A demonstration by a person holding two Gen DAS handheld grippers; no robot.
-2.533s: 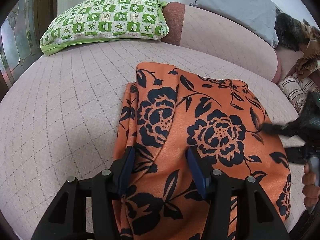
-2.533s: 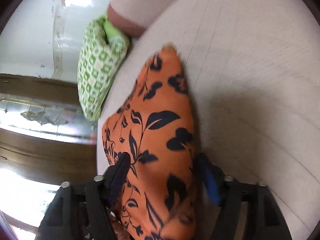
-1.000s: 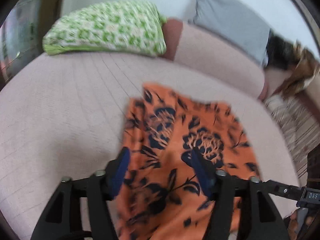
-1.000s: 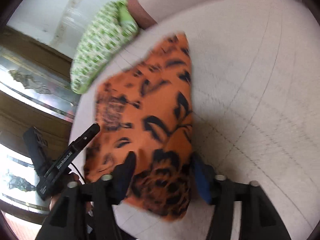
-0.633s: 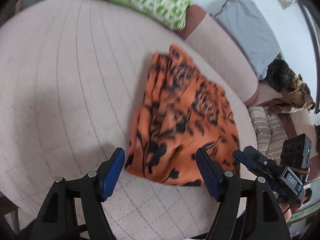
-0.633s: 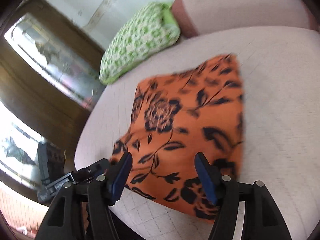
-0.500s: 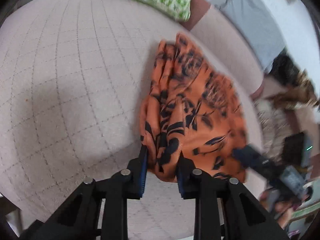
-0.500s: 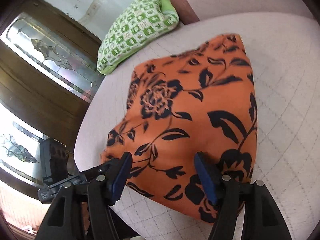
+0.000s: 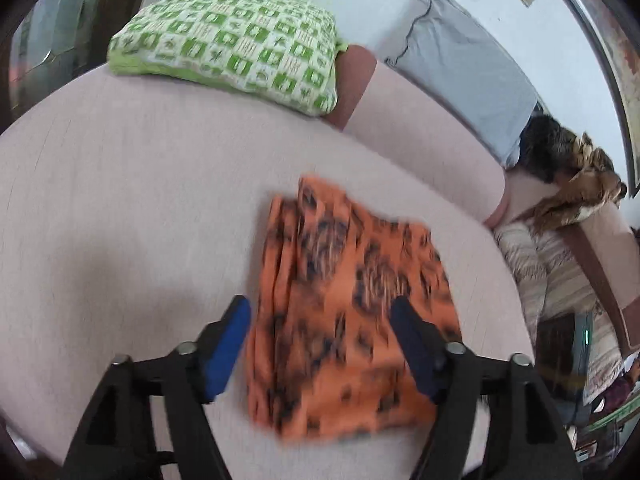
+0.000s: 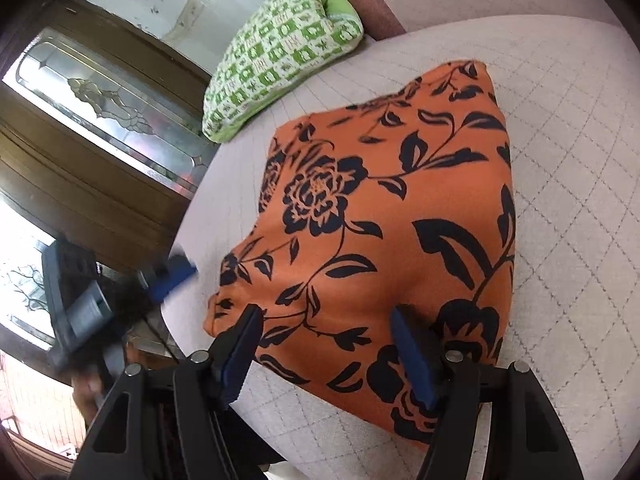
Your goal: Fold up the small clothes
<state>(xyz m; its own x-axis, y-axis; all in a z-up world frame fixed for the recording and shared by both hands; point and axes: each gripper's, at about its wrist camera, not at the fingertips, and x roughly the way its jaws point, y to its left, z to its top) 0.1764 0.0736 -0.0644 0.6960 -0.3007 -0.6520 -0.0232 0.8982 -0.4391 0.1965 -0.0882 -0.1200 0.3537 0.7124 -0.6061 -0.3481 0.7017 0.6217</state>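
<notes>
A green-and-white patterned pillow (image 9: 236,46) lies at the far edge of the pale quilted bed (image 9: 120,184), beside a reddish bolster (image 9: 354,80). A grey pillow (image 9: 468,76) leans behind. A wooden door with leaded glass (image 10: 100,108) stands off the bed's left edge.

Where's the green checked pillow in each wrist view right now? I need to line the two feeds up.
Left wrist: green checked pillow upper left, behind the orange floral cloth.
Right wrist: pillow top centre, beyond the cloth.
Shared landmark: the cloth lying on the pink cushion.
</notes>
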